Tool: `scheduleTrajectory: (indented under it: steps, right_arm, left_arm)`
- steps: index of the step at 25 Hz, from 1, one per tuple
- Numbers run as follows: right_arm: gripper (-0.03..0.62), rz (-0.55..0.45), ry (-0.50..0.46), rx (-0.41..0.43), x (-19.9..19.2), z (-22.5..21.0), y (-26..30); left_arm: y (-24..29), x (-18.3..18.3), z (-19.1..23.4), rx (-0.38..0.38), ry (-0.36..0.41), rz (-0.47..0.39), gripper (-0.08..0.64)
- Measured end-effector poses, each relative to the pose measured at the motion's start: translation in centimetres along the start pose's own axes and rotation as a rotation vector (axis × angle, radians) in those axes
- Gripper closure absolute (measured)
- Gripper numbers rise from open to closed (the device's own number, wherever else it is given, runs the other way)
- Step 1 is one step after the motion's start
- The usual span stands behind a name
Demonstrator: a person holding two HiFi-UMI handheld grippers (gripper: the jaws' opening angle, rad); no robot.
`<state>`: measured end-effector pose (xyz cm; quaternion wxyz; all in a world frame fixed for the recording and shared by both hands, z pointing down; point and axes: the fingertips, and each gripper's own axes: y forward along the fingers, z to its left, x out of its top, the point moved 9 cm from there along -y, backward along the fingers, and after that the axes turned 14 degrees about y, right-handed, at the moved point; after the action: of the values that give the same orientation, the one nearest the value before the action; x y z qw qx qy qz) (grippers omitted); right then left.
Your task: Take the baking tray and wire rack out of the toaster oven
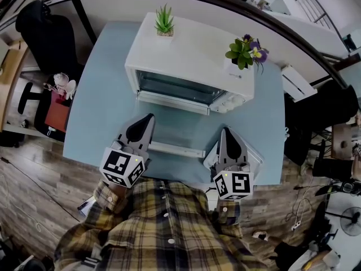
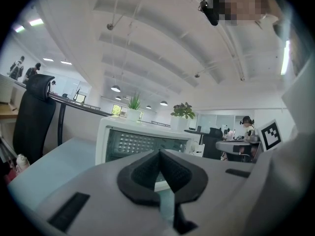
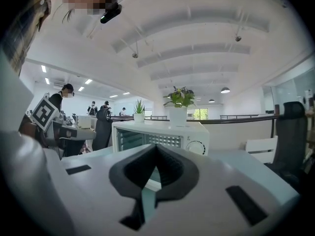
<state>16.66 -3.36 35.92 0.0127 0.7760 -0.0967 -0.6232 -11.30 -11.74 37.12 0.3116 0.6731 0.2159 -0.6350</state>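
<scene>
You have bright, even white light all round. Several ceiling lamps glow well above and beyond your left hand-held gripper, and a round lamp hangs up and to the right of your right hand-held gripper. The tabletop ahead of both carries only soft, faint shadows. The white top of the toaster oven looks nearly washed out. Both gripper views bow hard at the rim and fall to black corners. Each gripper's own near body is blurred.
</scene>
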Motion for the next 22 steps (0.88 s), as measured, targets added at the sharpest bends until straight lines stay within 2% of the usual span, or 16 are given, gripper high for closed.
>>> scheduleTrajectory:
  steps: [22]
  right_arm:
    - [0.591, 0.008, 0.025, -0.015, -0.48, -0.93, -0.37]
  left_arm:
    - [0.15, -0.07, -0.84, -0.005, 0.006, 0.002, 0.571]
